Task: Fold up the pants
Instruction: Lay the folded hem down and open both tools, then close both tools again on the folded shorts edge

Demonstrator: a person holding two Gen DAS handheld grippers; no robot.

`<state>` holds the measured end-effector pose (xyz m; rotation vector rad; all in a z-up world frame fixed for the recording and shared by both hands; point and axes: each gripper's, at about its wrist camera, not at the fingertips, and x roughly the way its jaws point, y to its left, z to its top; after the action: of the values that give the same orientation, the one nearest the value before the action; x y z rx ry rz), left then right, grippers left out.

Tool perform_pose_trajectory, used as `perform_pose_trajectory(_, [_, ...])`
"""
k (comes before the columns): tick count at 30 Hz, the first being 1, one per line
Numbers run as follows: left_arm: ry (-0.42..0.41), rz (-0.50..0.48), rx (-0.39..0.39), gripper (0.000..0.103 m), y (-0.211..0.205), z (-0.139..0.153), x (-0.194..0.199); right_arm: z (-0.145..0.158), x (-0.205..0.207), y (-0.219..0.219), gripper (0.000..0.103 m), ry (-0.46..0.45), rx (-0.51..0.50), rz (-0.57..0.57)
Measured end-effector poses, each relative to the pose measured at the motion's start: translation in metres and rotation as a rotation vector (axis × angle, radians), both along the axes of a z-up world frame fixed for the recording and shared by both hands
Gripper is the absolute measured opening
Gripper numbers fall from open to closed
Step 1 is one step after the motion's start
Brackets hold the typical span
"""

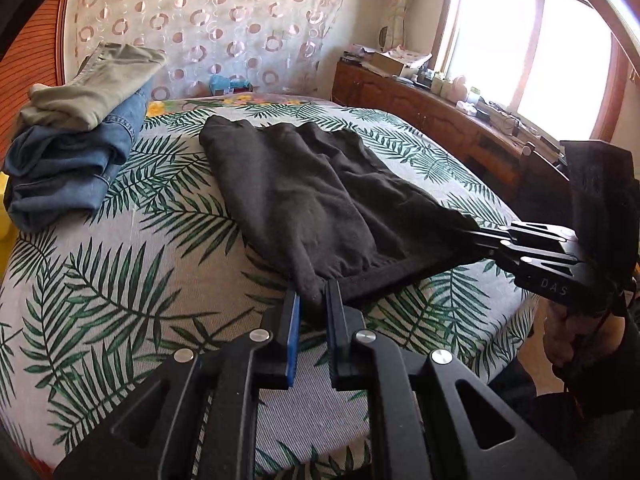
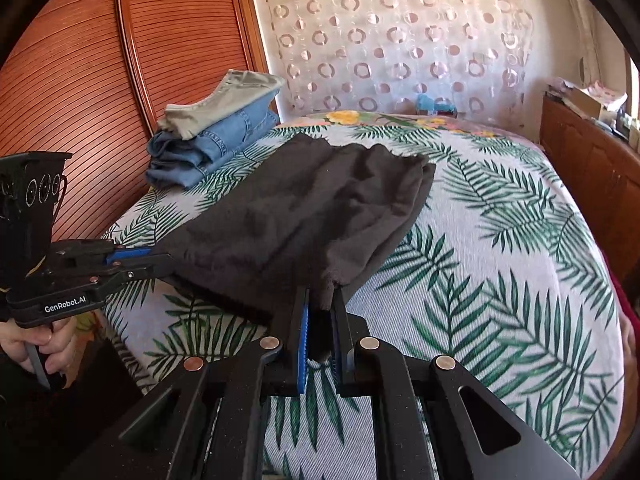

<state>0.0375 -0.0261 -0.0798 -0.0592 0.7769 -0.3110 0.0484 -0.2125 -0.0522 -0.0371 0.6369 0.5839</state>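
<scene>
pants (image 1: 320,184): soft, light, limp; best held at near-edge corners
left gripper (image 1: 312,300): clamped on pants corner
right gripper (image 2: 322,304): clamped on other corner

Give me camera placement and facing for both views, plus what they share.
Left wrist: on the left gripper, facing across the bed toward the window; the right gripper and a hand show.
Right wrist: on the right gripper, facing the wooden panel wall; the left gripper and a hand show.
Shared: the black pants, gripped at both near corners, and the folded stack.
</scene>
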Motion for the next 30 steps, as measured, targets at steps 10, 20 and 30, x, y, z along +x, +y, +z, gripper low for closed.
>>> perform_pose_trajectory(10, [0.043, 0.017, 0.022, 0.022, -0.002, -0.010, 0.003, -0.008, 0.005, -0.002, 0.014, 0.039, -0.003, -0.033])
perform_pose_trajectory(20, [0.047, 0.035, 0.003, 0.045, 0.002, -0.009, 0.004, -0.016, 0.010, 0.002, 0.033, 0.062, -0.015, -0.071])
perform_pose_trajectory(30, [0.019, 0.078, -0.002, 0.080, 0.011, -0.002, 0.013, -0.019, 0.010, 0.002, 0.038, 0.053, -0.017, -0.065])
